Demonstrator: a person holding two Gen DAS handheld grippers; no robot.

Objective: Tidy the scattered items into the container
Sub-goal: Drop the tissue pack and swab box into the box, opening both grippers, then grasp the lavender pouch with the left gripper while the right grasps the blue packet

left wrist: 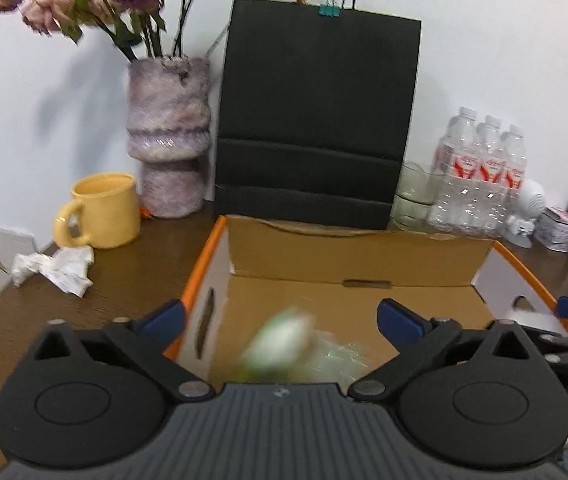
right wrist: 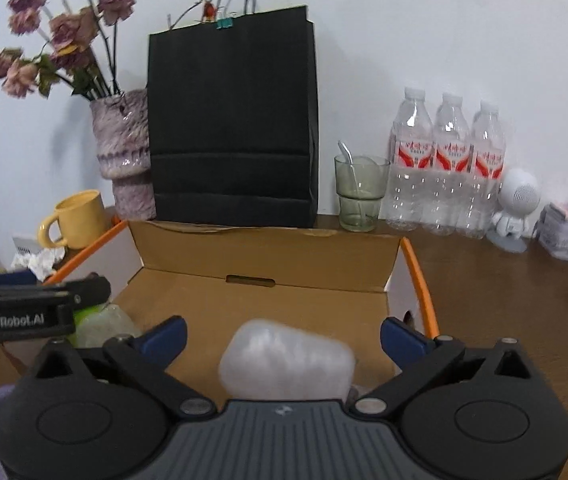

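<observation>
- Both grippers hover over the open cardboard box (left wrist: 356,264), which sits on the brown wooden desk (right wrist: 504,292) in front of a black paper bag (left wrist: 316,120).
- The left gripper (left wrist: 280,320) has its jaws spread wide and holds nothing; below them a green-and-white packet (left wrist: 284,340) shows only as a motion-blurred smear above a crinkly clear wrapper on the box floor, so I judge it is dropping or has just landed.
- The right gripper (right wrist: 284,332) is also spread wide and empty; a soft, rounded, milky-white plastic packet (right wrist: 288,360) lies inside the box between its blue fingertips (right wrist: 166,334), touching neither as far as I can tell.
- Step in hand, as I read it: letting items go into the box.
- One stray item is left: a crumpled white paper (left wrist: 56,268), creased and light, near the left edge of the desk beside a smooth yellow mug (left wrist: 104,210).
- The next move calls for lifting clear of the box wall with its orange rim, reaching left, and pinching the paper gently by a fold.
- The mug stands close by, so the approach needs care; the mottled pink vase (left wrist: 168,136) of dried roses stands further back.
</observation>
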